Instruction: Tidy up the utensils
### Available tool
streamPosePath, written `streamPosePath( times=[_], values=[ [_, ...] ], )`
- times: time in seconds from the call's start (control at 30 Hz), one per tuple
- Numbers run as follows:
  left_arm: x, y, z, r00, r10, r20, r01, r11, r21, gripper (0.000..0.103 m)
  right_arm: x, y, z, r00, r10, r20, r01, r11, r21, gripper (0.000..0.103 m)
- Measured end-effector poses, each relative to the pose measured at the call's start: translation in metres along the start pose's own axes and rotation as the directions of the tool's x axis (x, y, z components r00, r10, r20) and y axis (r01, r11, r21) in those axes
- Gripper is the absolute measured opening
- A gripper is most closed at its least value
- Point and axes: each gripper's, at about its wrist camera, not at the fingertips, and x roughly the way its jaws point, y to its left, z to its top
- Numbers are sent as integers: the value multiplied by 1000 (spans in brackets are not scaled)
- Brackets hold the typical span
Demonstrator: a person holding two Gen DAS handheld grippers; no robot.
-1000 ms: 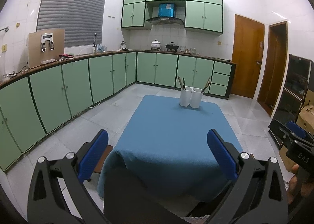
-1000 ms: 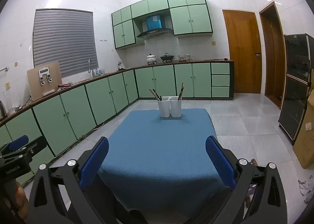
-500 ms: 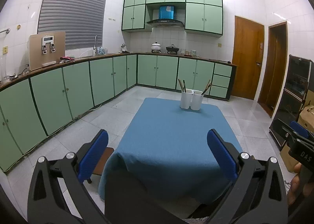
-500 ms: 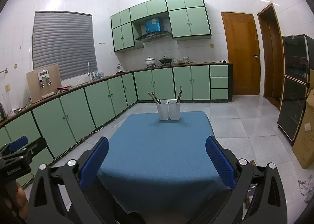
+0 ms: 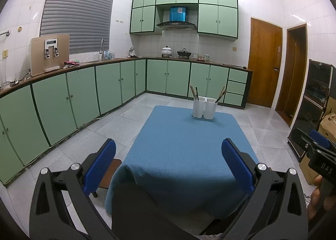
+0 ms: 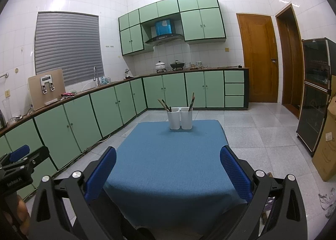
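A white two-part utensil holder stands at the far end of a table with a blue cloth; it also shows in the right wrist view. Wooden chopsticks stick out of both parts. My left gripper is open and empty, held over the table's near edge. My right gripper is open and empty too, also at the near edge. Each gripper shows at the edge of the other's view, the right and the left.
Green cabinets under a counter run along the left and back walls. A dark glass cabinet and cardboard boxes stand on the right. A brown stool is by the table's left corner. Two wooden doors are at the back right.
Both views have tilted up and drawn back slightly, so the table and holder sit lower in the frame. Both grippers stay open.
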Motion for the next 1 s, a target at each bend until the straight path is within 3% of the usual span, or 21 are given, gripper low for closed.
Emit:
streamPosePath(
  times=[1.0],
  values=[
    [-1, -1, 1, 1000, -3, 4, 3, 1000, 0, 98, -3, -3, 3, 1000, -4, 3, 4, 1000, 3, 97]
  ],
)
